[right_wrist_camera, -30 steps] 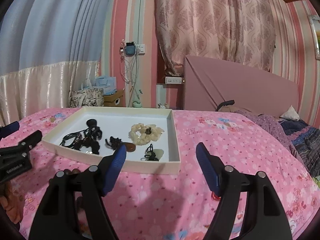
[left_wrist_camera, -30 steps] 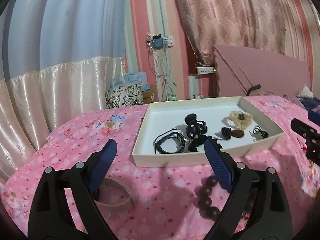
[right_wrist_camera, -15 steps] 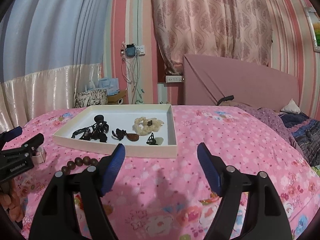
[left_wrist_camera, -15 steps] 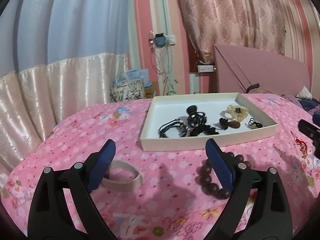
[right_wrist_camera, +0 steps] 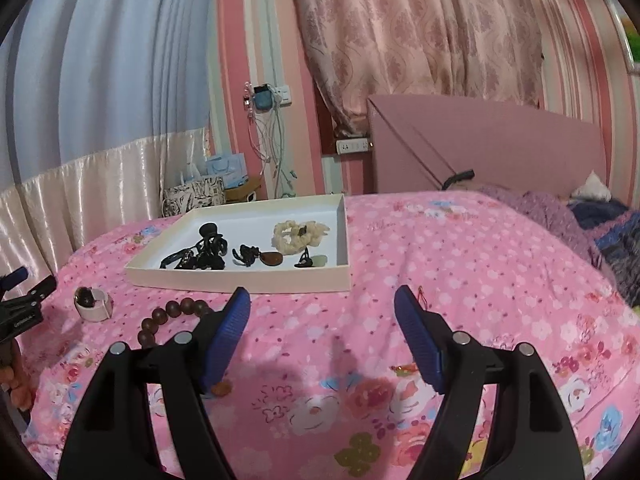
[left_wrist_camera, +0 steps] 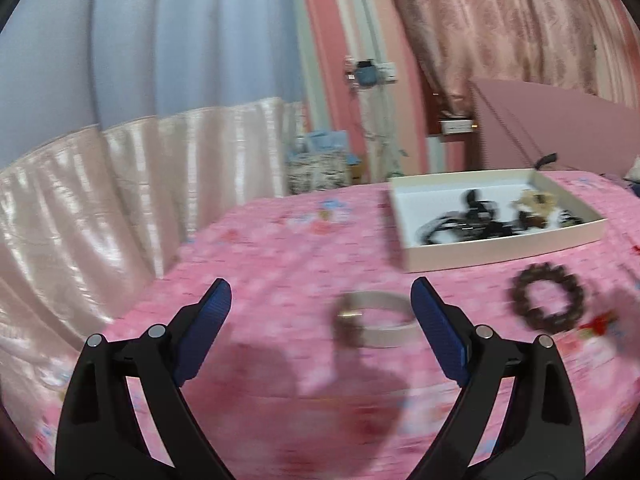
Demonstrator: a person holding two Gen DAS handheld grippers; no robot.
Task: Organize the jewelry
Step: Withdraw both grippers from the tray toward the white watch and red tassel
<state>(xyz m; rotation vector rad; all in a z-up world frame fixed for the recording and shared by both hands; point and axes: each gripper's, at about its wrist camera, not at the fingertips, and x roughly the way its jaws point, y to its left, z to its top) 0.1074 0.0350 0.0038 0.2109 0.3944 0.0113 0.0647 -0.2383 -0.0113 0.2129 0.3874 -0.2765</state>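
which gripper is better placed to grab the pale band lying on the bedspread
Left. The pale band lies just ahead of the open left gripper, near its right finger. The open right gripper faces bare bedspread.

Both cams sit low over the pink bed, looking forward along their own fingers toward the back wall. Left one's off to the left, blurry, with the tray far to its right. Right one faces the tray almost straight on, nearer. Both catch the tray, cuff and beads.
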